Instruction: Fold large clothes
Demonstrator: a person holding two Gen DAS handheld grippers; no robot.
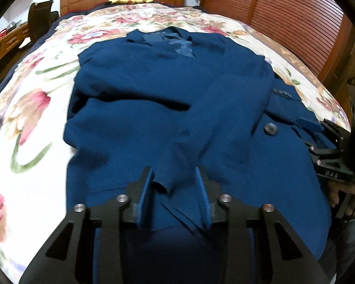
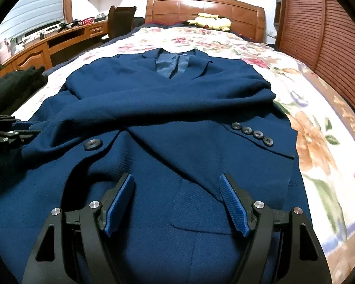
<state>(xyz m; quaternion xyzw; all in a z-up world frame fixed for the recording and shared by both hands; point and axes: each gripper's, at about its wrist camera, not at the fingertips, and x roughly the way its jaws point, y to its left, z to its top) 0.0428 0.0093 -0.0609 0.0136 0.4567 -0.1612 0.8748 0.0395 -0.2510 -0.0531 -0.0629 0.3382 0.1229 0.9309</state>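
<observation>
Bedroom: wooden headboard [image 2: 204, 6], floral quilt on the bed [image 1: 35, 127], yellow plush toy [image 2: 211, 22] at the pillow end, louvred wooden door [image 2: 324, 47] to one side.

Navy blazer [image 2: 153, 108] lies face up across the quilt, collar toward the headboard, both sleeves crossed over the chest. One sleeve cuff with its row of four dark buttons [image 2: 252, 131] ends near the blazer's edge; a single front button [image 2: 93, 144] shows beside the crossing.

My left fingers [image 1: 175, 189] are partly closed around the lower end of a sleeve. Cloth sits between the pads, but gaps show on either side, so I can't tell whether they actually pinch it. My right fingers [image 2: 176, 203] are spread wide above the lower front, near a pocket flap, gripping nothing.

Risks:
- Left pinch looks shallow, right at the cuff edge. Lift now and the sleeve may slip out.
- Fabric is thick, woven, slightly stiff. It may spring back instead of holding a crease.
- Layers are stacked, so a deeper bite could grab the front panel too and drag the whole blazer askew.
- Quilt is soft and wrinkled, so a low approach may snag it.
</observation>
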